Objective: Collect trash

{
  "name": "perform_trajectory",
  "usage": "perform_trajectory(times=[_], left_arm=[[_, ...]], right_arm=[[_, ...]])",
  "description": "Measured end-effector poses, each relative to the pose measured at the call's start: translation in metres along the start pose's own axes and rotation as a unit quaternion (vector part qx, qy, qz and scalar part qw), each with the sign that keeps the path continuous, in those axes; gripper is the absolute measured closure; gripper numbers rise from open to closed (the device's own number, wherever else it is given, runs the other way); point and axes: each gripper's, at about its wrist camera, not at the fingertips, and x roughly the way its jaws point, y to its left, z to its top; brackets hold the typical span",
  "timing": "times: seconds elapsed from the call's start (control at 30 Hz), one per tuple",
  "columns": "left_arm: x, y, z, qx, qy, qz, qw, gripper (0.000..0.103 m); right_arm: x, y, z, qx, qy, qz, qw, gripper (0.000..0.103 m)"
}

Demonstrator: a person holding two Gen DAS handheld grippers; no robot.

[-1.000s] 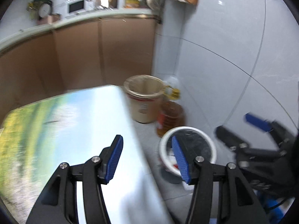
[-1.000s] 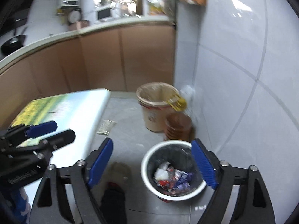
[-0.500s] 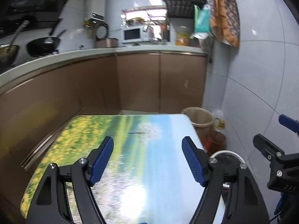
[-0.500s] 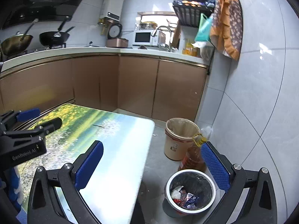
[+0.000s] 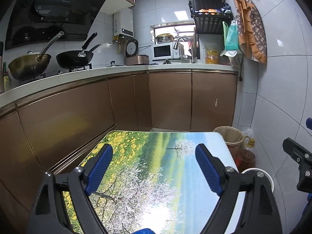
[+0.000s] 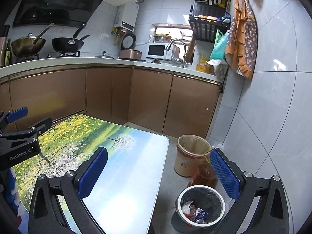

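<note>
A white-rimmed trash bin [image 6: 200,207] with a black liner stands on the floor at the table's right; it holds crumpled wrappers [image 6: 194,211]. Its rim shows in the left wrist view [image 5: 270,179]. My right gripper [image 6: 159,172] is open and empty, held high over the table's right edge and the bin. My left gripper [image 5: 154,167] is open and empty above the landscape-printed table [image 5: 148,175], which also shows in the right wrist view [image 6: 120,175]. No loose trash shows on the table.
A beige bucket [image 6: 192,155] and an oil bottle [image 6: 204,175] stand on the floor beyond the bin, by the tiled wall. Brown cabinets [image 5: 169,101] with a counter, woks, microwave and sink lie behind the table.
Both grippers have risen and tilted up from the floor and bin toward the table and counter. The right jaws have opened wider. Nothing was picked up.
</note>
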Motion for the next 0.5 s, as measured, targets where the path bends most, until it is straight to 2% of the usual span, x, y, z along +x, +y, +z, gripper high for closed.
perform_trajectory(times=[0.5], left_arm=[[0.005,-0.012,-0.004,0.000,0.010,-0.026,0.9996,0.017]], right_arm=[[0.007,-0.016,-0.004,0.028,0.004,-0.011,1.000,0.000]])
